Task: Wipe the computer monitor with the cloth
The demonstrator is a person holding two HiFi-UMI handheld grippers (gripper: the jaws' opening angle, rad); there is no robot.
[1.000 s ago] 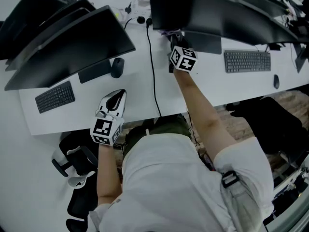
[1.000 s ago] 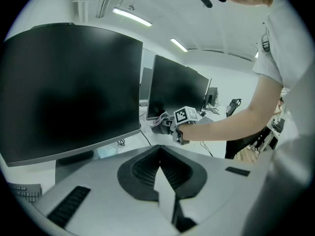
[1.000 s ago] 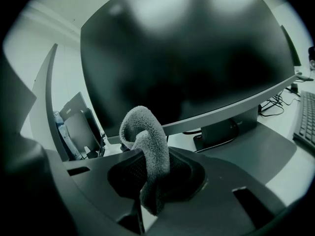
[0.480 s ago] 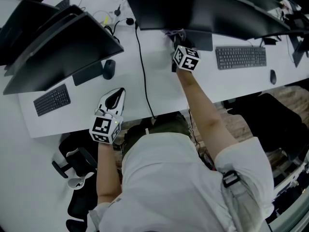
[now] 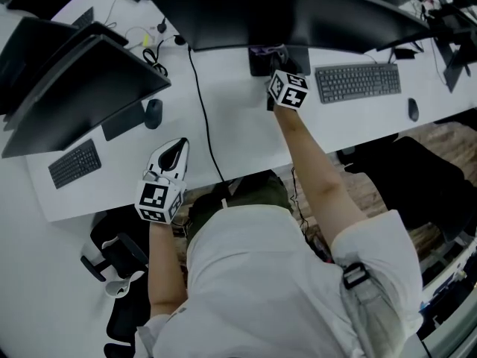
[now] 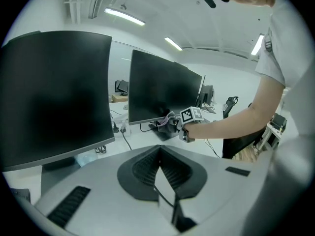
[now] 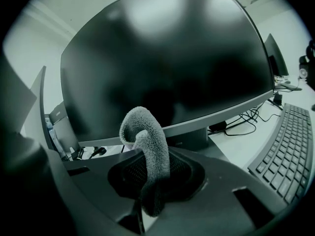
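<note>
The wide dark monitor (image 5: 298, 10) stands at the back of the white desk (image 5: 231, 118). My right gripper (image 5: 276, 62) sits just below the monitor's lower edge, in front of its stand, shut on a fluffy grey cloth (image 5: 265, 51). In the right gripper view the cloth (image 7: 146, 146) curls up out of the jaws, close under the screen (image 7: 167, 58). My left gripper (image 5: 174, 155) rests at the desk's front edge, shut and holding nothing. From the left gripper view, its jaws (image 6: 158, 154) meet, and the right gripper (image 6: 189, 118) with the cloth (image 6: 165, 122) shows beyond, under the monitor (image 6: 162, 87).
A second monitor (image 5: 82, 88) with a small keyboard (image 5: 73, 164) and mouse (image 5: 153, 112) stands at the left. Right of the stand lie another keyboard (image 5: 356, 83) and mouse (image 5: 414, 109). A black cable (image 5: 200, 110) crosses the desk. A chair (image 5: 123, 252) stands below the left gripper.
The head view has swung, so the desk and monitors sit further left. My right gripper with the cloth now lies in front of the stand, nearer the keyboard. The left gripper has stayed put.
</note>
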